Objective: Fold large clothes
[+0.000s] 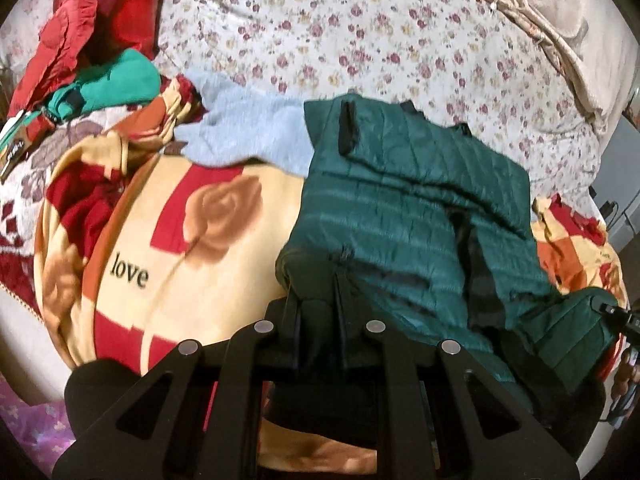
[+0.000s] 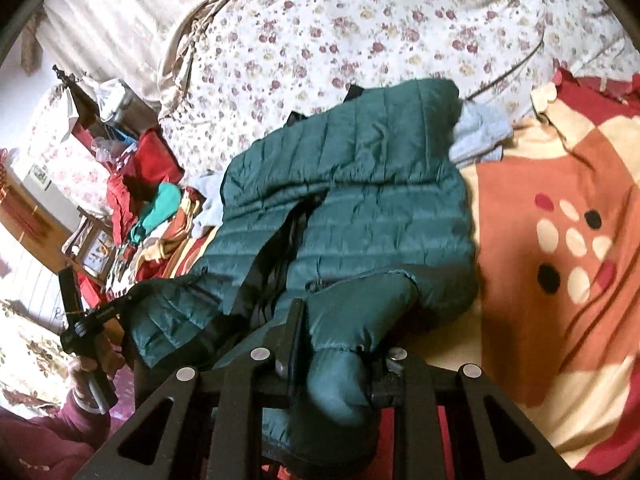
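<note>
A dark green quilted jacket lies spread on the bed over a patterned blanket; it also shows in the right wrist view. My left gripper is shut on the jacket's near left hem corner. My right gripper is shut on a bunched fold of the jacket's hem, and the fabric hides its right finger. The right gripper's tip shows at the right edge of the left wrist view. The left gripper, held by a hand, shows at the left of the right wrist view.
A cream, red and orange rose blanket marked "love" lies under the jacket. A light blue garment lies beyond it. Red and teal clothes are piled at the far left. A floral sheet covers the bed.
</note>
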Motion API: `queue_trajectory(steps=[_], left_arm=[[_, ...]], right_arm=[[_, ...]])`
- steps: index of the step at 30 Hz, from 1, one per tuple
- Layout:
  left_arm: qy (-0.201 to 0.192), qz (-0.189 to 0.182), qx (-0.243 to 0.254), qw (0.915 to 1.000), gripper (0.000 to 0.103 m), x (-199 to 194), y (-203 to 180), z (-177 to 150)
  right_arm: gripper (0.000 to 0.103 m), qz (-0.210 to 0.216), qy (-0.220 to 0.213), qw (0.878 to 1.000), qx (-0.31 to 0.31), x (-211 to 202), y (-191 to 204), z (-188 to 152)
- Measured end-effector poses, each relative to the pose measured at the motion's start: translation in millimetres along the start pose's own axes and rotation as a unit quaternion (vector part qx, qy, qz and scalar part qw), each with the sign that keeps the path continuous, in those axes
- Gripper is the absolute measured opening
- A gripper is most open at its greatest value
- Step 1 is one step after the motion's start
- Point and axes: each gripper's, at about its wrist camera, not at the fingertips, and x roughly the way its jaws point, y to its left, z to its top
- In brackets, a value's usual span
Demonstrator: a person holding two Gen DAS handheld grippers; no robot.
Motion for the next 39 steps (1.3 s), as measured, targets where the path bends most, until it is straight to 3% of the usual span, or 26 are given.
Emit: queue_trajectory(steps=[8,16,27,39], left_arm=[[-0.053,0.006,-0.006,0.9986,0.013,7.6,-10.5,51.3],[-0.075,0.024,-0.007,0.9968,0.012,35.3,-23.6,94.2],[-0.079,0.036,0.003,0.9962,0.012,51.1,-33.3,107.6],[-0.099,0.053,0.001,0.9937,0.013,67.0,-42.6,138.4]], right_arm=[[0.021,-0.012,-0.045,0.999,0.003,2.3,-6.2,47.5],[0.021,-0.024,-0.075,0.997,0.007,17.1,-12.2,98.1],[0.021,-0.028,-0.068,0.997,0.017,32.0,-26.0,112.2],[0.021,-0.060,-0.079,0.995,0.007,43.4,-29.6,141.6]])
